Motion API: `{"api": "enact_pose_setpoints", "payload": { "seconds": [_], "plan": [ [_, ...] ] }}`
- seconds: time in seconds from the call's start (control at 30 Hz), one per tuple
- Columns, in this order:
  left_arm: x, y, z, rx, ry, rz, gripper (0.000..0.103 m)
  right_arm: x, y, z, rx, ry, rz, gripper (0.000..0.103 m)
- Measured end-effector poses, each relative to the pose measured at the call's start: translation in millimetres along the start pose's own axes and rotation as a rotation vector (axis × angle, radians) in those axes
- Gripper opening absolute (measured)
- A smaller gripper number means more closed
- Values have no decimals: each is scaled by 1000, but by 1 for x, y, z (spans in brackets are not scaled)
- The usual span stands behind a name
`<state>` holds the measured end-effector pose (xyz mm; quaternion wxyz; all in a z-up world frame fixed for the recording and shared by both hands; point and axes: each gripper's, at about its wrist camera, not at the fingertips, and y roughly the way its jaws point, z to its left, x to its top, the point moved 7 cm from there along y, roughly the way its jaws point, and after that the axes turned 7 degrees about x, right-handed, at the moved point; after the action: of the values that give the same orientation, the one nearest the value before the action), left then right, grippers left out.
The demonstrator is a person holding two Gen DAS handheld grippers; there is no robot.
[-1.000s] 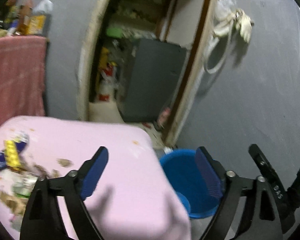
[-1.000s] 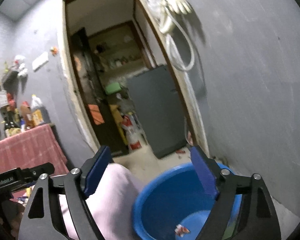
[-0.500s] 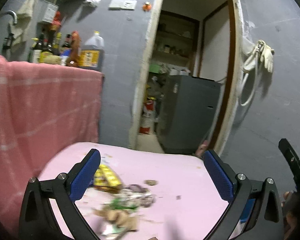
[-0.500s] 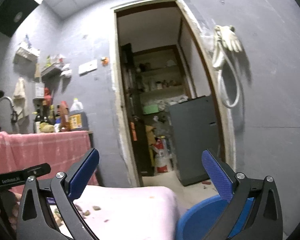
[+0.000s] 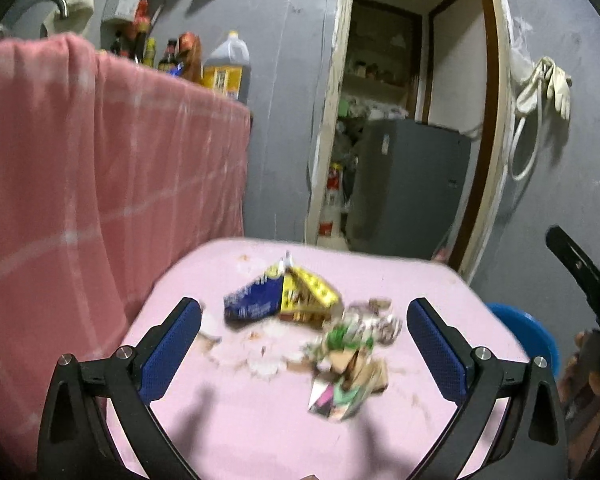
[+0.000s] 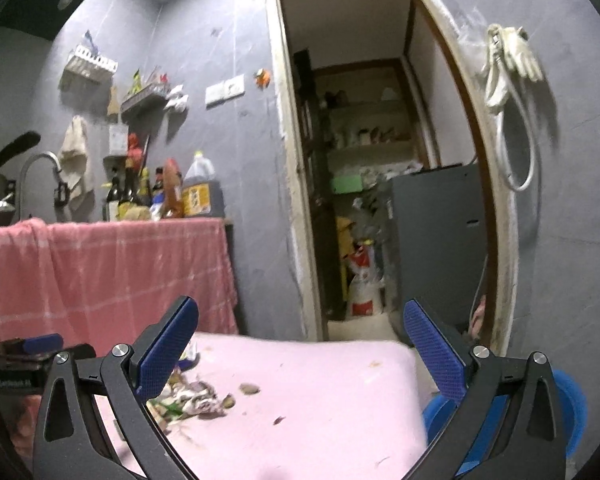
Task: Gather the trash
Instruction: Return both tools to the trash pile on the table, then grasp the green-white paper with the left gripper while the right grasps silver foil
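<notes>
A pile of trash lies on the pink table (image 5: 260, 420): a yellow and blue wrapper (image 5: 280, 298) at the back and crumpled paper scraps (image 5: 348, 360) in front of it. My left gripper (image 5: 304, 344) hangs wide open just above the pile, nothing between its blue pads. In the right wrist view the same scraps (image 6: 192, 398) sit at the lower left of the pink table (image 6: 320, 392). My right gripper (image 6: 300, 352) is wide open and empty, held level over the table's right part. The blue basin (image 6: 568, 404) stands on the floor to the right, also seen as the blue basin (image 5: 532, 336).
A counter draped in pink cloth (image 5: 100, 184) with bottles (image 6: 172, 192) rises to the left. Behind the table an open doorway (image 6: 364, 184) shows a grey cabinet (image 5: 412, 184). A hose and gloves (image 6: 508, 64) hang on the grey wall. Part of the other gripper (image 5: 588, 280) shows at the right.
Both views have swung left from the blue basin to the pink table. The trash pile has come between my left fingers. Both grippers' jaws have spread a little wider.
</notes>
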<state>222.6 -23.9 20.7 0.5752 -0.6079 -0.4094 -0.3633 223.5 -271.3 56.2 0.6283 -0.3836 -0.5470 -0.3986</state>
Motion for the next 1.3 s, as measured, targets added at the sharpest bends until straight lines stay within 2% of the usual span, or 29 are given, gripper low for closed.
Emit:
{"api": "enact_pose_setpoints", "payload": {
  "seconds": [0.13,0.33,0.5,0.6,0.8,0.93,1.07,1.1,1.3],
  "plan": [
    [-19,9,1,-16,27,83,101,-14,13,8,15,-11,76,103],
    [-29,18,-1,-78,16,166,98,-37,33,12,45,12,204,103],
    [-37,25,-10,-136,39,236,68,-51,43,11,67,51,285,103],
    [-40,29,-15,-170,46,269,56,-56,47,10,69,62,319,103],
    [-41,25,-26,-219,81,286,38,-67,59,16,84,52,392,102],
    [-47,30,-31,-221,106,328,28,-75,65,27,106,8,442,97],
    [-50,33,-28,-221,85,351,19,-80,67,32,119,-16,462,95],
    [-50,34,-27,-219,76,355,16,-80,68,32,124,-16,466,92],
    [-49,37,-17,-203,28,364,14,-90,80,37,160,-12,536,76]
  ]
}}
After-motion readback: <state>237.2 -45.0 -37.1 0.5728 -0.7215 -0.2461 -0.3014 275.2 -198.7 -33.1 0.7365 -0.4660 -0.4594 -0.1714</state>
